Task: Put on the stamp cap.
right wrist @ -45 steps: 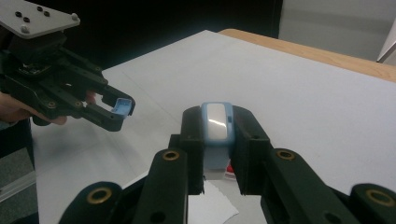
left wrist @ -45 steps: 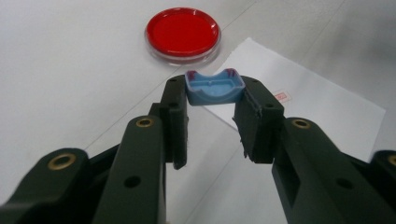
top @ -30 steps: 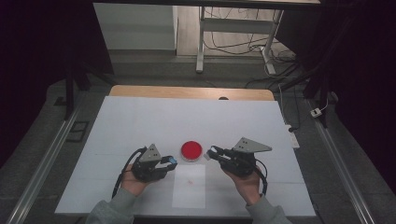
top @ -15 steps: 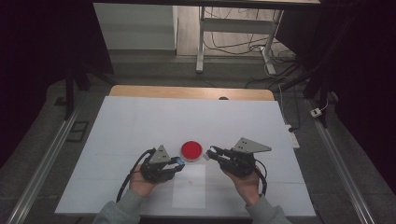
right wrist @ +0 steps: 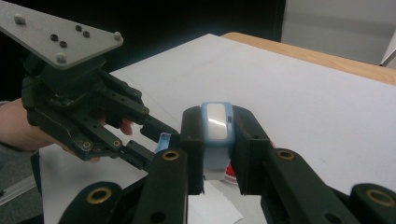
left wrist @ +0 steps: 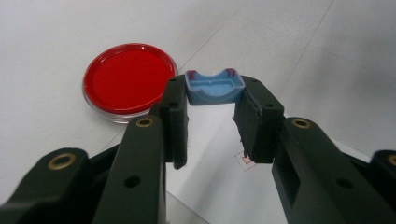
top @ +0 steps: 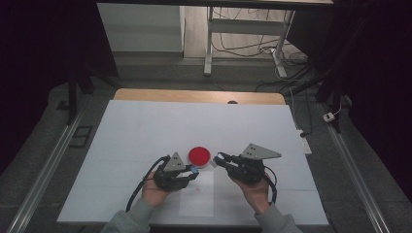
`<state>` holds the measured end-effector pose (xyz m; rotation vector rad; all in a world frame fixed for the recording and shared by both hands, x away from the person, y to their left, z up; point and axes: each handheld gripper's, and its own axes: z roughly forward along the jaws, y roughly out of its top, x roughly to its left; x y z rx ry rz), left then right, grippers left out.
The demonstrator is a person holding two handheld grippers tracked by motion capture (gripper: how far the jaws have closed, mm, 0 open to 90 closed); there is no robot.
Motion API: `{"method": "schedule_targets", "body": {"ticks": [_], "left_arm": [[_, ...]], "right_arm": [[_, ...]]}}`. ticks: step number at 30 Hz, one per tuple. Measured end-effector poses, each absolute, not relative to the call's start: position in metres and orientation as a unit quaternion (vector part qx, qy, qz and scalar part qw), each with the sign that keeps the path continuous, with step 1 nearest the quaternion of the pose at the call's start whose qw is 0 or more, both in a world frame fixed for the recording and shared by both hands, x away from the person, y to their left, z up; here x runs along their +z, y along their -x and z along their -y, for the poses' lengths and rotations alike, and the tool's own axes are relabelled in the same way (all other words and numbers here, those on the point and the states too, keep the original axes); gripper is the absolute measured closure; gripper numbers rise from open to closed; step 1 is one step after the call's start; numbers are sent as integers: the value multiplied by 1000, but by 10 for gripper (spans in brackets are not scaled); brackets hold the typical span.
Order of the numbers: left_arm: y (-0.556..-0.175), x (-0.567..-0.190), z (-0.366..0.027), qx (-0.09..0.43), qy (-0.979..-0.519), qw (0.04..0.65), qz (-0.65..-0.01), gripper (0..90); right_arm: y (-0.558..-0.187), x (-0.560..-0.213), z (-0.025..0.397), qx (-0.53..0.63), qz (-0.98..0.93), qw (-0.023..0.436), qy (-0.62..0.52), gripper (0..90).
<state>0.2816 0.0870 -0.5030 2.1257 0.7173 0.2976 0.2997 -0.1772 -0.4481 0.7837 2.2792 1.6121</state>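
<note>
My left hand-held gripper [top: 193, 170] has slid right, up beside the red dish [top: 199, 155]. It's pinching a small blue cap [left wrist: 214, 87]. My right hand-held gripper [right wrist: 215, 140] clamps a light-blue piece [right wrist: 216, 122].

The small blue plastic cap [left wrist: 214, 87] is a shallow, tray-like piece with purplish corners, its hollow side facing the camera, pinched level at the jaw tips just beside the red dish. The blue tube-like body [right wrist: 216, 135], with a pale glossy end face, stands upright, clamped between the other jaws above the white paper.
</note>
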Motion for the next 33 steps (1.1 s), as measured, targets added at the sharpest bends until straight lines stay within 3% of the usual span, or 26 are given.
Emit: {"method": "schedule_targets", "body": {"ticks": [33], "left_arm": [[-277,-508,-62,134,-855,422,-269,653]], "right_arm": [[-294,-455,161,546,-790,103,-258,752]]}}
